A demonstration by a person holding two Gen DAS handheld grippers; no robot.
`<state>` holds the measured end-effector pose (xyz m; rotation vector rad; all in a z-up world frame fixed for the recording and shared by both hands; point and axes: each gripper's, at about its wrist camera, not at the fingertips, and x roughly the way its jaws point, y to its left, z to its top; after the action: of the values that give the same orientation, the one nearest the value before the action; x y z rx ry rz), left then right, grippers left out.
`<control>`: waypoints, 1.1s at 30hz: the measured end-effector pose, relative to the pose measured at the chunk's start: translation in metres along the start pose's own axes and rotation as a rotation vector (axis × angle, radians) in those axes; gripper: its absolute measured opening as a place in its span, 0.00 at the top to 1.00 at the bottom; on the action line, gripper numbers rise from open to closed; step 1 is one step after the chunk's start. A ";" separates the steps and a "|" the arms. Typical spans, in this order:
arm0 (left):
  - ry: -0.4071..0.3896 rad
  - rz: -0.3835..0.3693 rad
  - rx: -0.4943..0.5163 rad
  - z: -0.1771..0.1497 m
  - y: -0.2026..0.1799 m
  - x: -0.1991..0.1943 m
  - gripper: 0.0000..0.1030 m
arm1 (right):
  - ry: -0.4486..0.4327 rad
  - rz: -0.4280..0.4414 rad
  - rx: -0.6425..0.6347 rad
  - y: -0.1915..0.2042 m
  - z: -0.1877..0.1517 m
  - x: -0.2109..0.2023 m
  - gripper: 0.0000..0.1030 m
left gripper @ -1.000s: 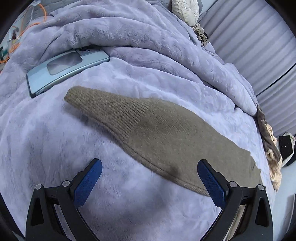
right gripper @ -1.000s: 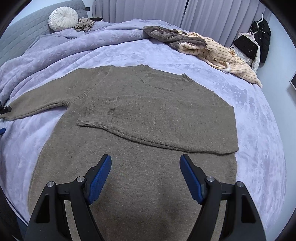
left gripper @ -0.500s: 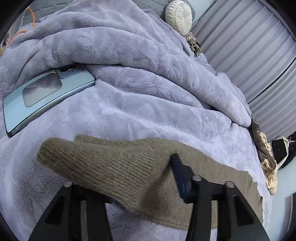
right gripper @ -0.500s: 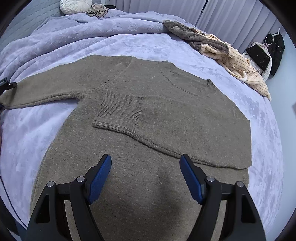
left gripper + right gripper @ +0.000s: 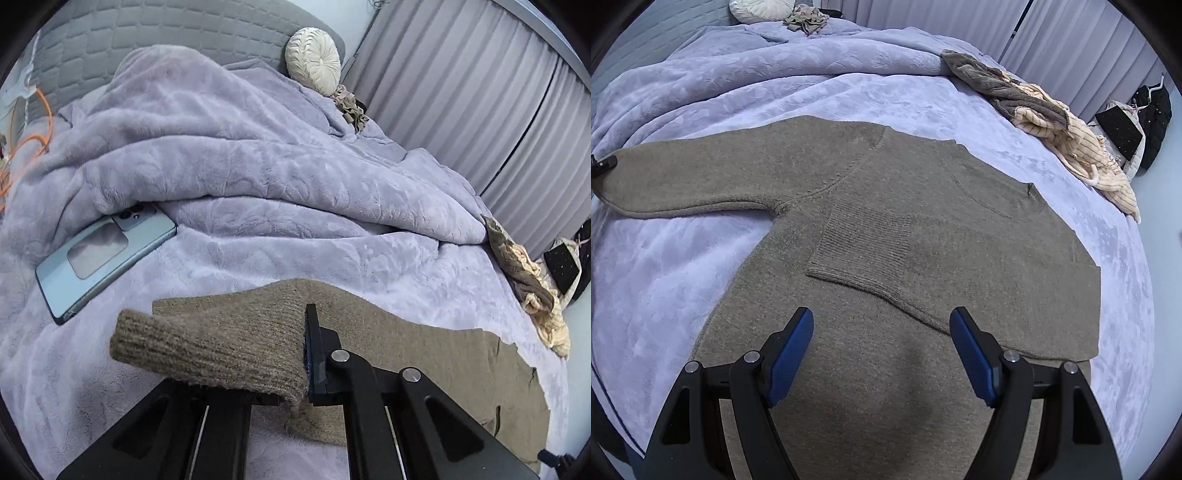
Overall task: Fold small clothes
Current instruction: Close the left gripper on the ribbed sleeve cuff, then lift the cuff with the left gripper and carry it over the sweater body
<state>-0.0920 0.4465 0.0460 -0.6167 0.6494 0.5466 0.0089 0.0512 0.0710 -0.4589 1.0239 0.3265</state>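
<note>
An olive-brown knit sweater (image 5: 923, 266) lies flat on the lilac bed blanket (image 5: 683, 277). Its right sleeve is folded across the chest, the ribbed cuff (image 5: 864, 243) near the middle. The left sleeve (image 5: 701, 181) stretches out to the left. My left gripper (image 5: 295, 373) is shut on that sleeve's ribbed cuff (image 5: 207, 350) and holds it lifted off the blanket; its tip shows at the left edge of the right wrist view (image 5: 602, 164). My right gripper (image 5: 882, 354) is open and empty, hovering over the sweater's lower body.
A light-blue phone (image 5: 107, 254) lies on the blanket to the left of the cuff. A bunched lilac duvet (image 5: 240, 173) lies behind it. A heap of beige and grey clothes (image 5: 1052, 122) sits at the far right. A round cream cushion (image 5: 314, 61) is at the headboard.
My left gripper came down, closed on the left sleeve's cuff and lifted it. My right gripper moved slightly forward over the sweater and stayed open.
</note>
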 end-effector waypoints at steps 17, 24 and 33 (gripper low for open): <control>0.135 -0.011 0.213 -0.007 -0.141 -0.004 0.92 | -0.017 0.017 0.104 -0.040 0.031 0.011 0.23; 0.188 0.002 0.315 -0.032 -0.206 -0.002 0.92 | -0.027 0.029 0.150 -0.065 0.021 0.009 0.23; 0.208 -0.007 0.423 -0.061 -0.272 -0.007 0.92 | -0.027 0.034 0.216 -0.108 0.006 0.011 0.23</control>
<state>0.0523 0.2162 0.1064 -0.2777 0.9288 0.3251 0.0688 -0.0376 0.0866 -0.2414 1.0285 0.2483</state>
